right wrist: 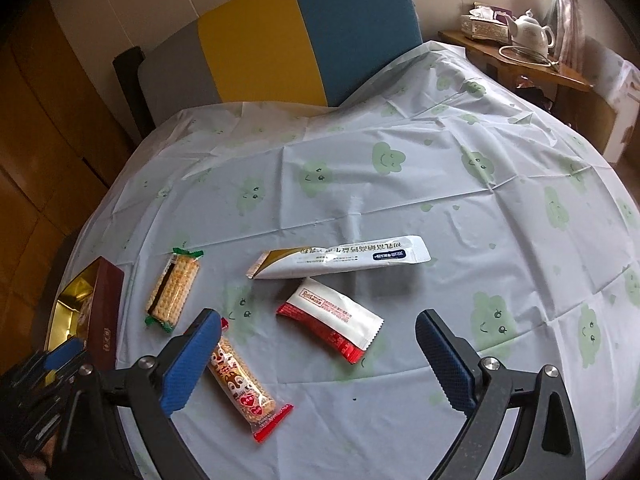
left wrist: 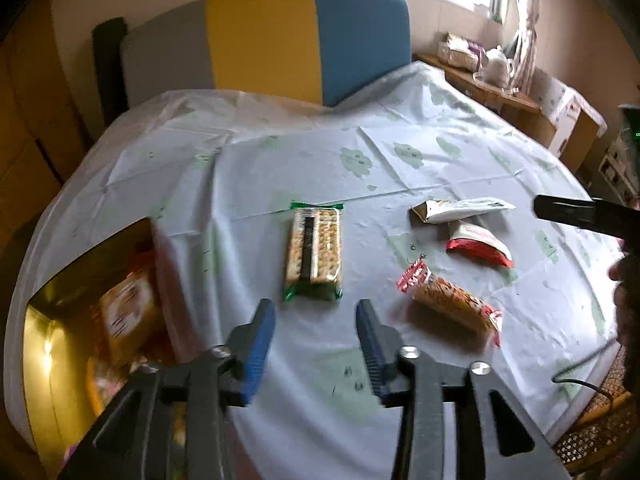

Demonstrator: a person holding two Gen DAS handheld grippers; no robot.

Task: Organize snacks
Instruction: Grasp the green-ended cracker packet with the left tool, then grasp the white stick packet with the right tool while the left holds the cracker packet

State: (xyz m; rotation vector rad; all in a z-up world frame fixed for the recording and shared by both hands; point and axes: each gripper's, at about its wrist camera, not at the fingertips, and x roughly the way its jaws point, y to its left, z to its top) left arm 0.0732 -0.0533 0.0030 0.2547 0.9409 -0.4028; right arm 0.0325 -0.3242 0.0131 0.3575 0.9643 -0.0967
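Both grippers hover with jaws spread, holding nothing. Just ahead of the left gripper (left wrist: 315,326) lies the green-ended clear-wrapped cracker pack (left wrist: 314,253), likely next for the gold-lined maroon box (left wrist: 60,320) to its left. Between the right gripper's (right wrist: 318,354) jaws lies the red-and-white foil sachet (right wrist: 334,320).

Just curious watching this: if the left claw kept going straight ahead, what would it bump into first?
Probably the green-ended cracker pack: it lies just ahead of the open left claw, nearly centred between its fingers. Depth is hard to judge.

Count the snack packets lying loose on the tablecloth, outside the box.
4: green-edged cracker pack nearest the box, long white sachet farthest, red-white packet central, red-ended biscuit pack nearest.
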